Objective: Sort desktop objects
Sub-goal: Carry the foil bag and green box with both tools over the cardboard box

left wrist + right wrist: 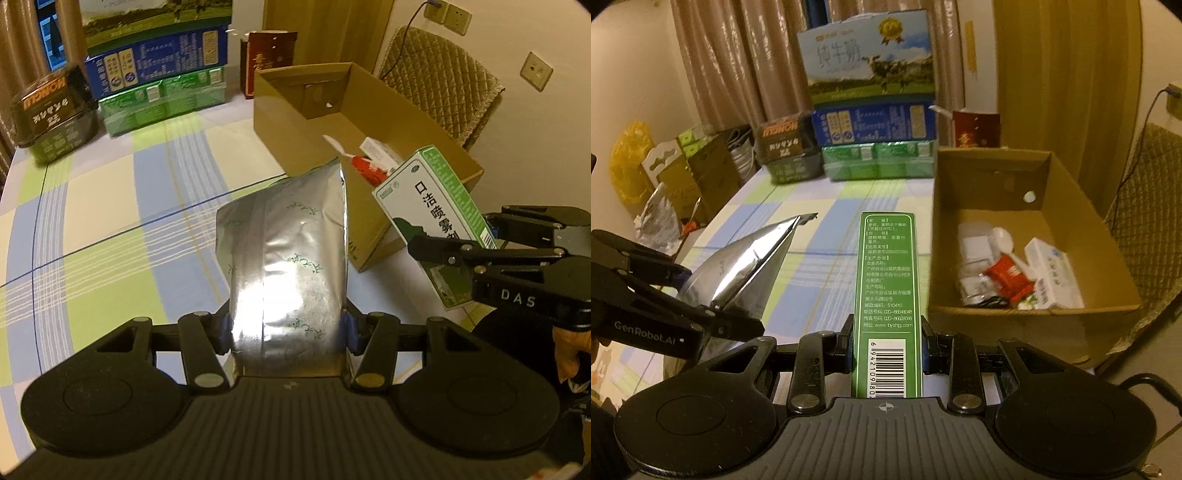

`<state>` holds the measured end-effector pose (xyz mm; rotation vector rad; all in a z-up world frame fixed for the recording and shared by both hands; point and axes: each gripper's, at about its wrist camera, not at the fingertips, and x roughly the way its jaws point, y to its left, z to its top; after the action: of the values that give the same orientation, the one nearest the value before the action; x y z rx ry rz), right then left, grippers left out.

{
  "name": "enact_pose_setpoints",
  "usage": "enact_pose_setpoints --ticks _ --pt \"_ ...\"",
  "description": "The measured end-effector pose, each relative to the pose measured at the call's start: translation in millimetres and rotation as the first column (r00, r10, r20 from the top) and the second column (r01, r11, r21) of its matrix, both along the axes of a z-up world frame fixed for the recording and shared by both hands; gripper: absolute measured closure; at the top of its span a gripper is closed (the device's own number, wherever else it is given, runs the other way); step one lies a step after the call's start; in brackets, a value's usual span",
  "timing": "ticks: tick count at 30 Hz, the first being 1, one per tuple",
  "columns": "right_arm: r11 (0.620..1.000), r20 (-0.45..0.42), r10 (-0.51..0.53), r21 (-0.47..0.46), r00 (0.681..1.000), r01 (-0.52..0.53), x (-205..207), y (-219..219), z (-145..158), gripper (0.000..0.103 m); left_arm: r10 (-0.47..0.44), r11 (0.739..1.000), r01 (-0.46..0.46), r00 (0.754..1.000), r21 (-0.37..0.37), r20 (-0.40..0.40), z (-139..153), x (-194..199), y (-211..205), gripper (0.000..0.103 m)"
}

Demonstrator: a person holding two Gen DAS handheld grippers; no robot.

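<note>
My left gripper (288,328) is shut on a silver foil pouch (288,258) and holds it above the checked tablecloth, near the front corner of the open cardboard box (295,122). The pouch also shows at the left of the right wrist view (746,273). My right gripper (886,345) is shut on a green and white medicine box (886,280), held in the air left of the cardboard box (1108,254). In the left wrist view that medicine box (432,199) hangs beside the box's near end. The cardboard box holds several small packets (1008,275).
Stacked milk cartons (871,122), a dark tin (783,142) and a red box (975,129) stand at the table's far edge. A quilted chair (443,81) stands behind the cardboard box. Bags and boxes (665,177) sit on the floor at the left.
</note>
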<state>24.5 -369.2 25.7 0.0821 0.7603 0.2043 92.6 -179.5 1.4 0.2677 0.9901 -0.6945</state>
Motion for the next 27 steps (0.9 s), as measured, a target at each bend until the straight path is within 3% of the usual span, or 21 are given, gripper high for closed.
enact_pose_setpoints --ticks 12,27 --pt "0.996 0.058 -0.089 -0.005 0.994 0.089 6.7 -62.3 32.8 0.075 -0.047 0.998 0.048 0.999 -0.039 0.026 29.1 4.4 -55.0 0.053" --pt "0.987 0.051 -0.138 -0.074 0.989 0.142 80.3 -142.0 29.2 0.075 -0.001 0.991 -0.001 1.000 -0.131 -0.019 36.9 54.3 -161.3 0.053"
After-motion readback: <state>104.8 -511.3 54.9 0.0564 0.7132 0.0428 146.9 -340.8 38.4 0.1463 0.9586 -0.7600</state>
